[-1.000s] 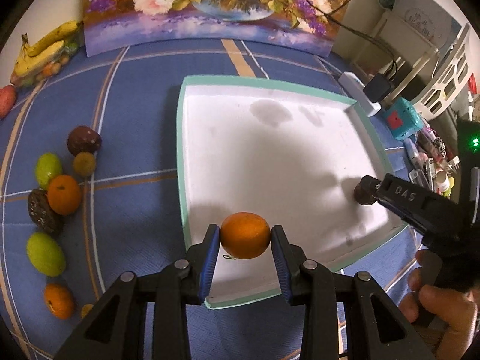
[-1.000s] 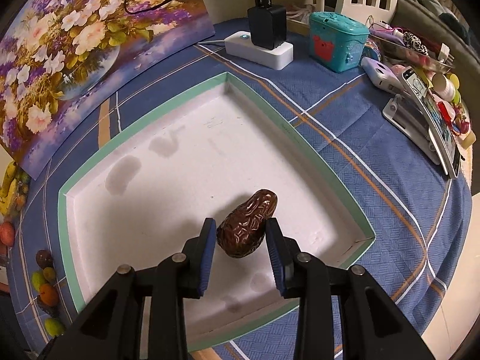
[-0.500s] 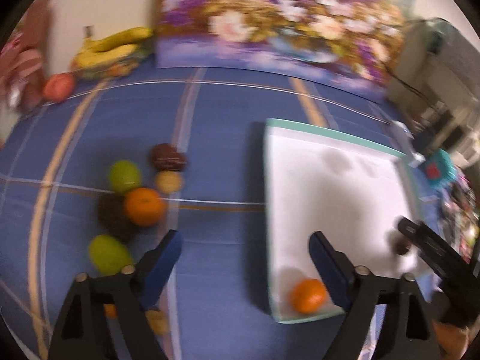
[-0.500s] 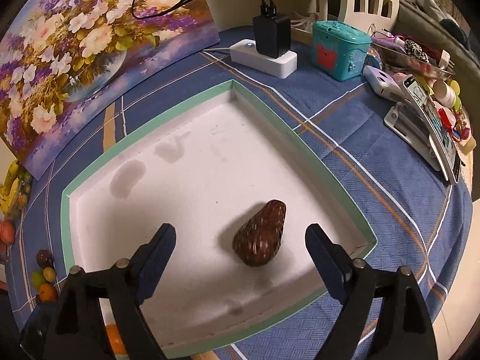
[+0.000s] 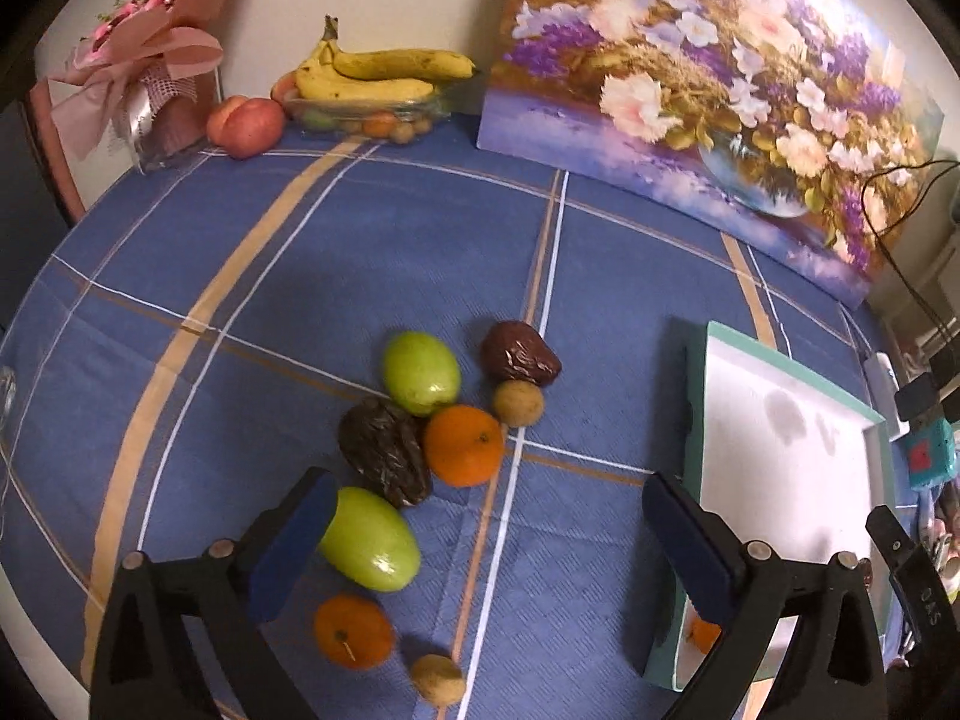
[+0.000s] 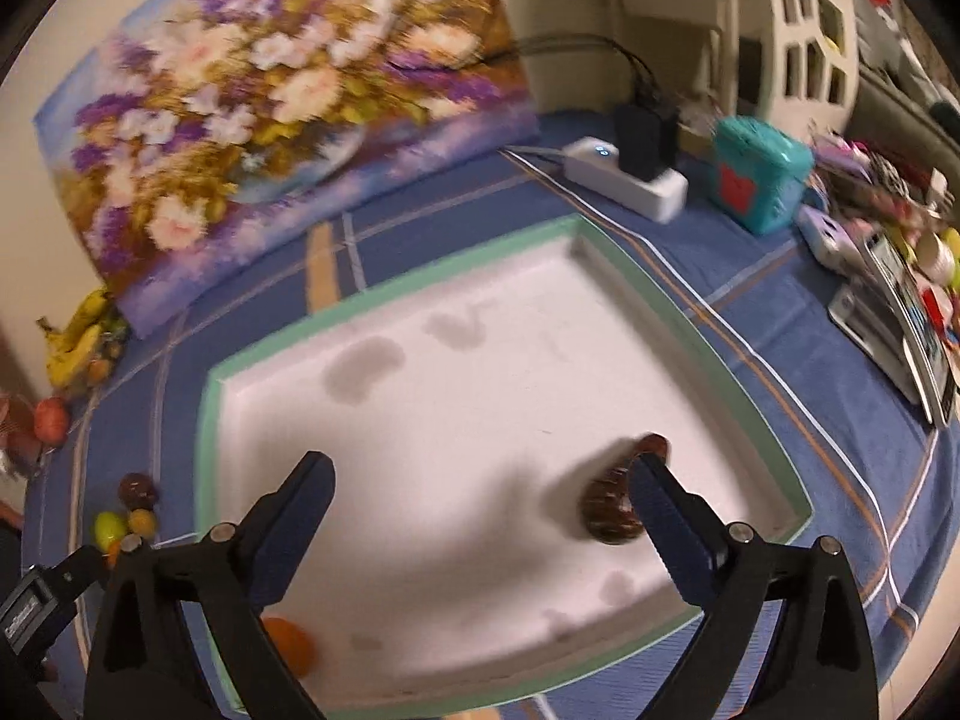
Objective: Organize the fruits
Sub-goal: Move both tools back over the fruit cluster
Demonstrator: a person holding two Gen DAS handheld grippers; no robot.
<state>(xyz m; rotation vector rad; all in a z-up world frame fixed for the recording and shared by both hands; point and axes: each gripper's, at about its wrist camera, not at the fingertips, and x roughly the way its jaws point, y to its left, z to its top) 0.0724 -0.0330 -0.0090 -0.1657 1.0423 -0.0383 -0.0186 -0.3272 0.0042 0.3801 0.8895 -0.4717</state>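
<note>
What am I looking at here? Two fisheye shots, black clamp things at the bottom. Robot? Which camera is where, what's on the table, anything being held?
No robot: a person holds a two-finger gripper in each hand, each with a fisheye camera looking along its fingers.

The left wrist view shows the left gripper, jaws wide after just opening, nothing between them, above loose fruit on the blue tablecloth: two green fruits, two oranges, two dark wrinkled fruits and two small tan ones.

The right wrist view shows the right gripper, jaws also just opened and empty, over the white tray. In the tray lie a dark fruit and an orange.

Nothing is held.
</note>
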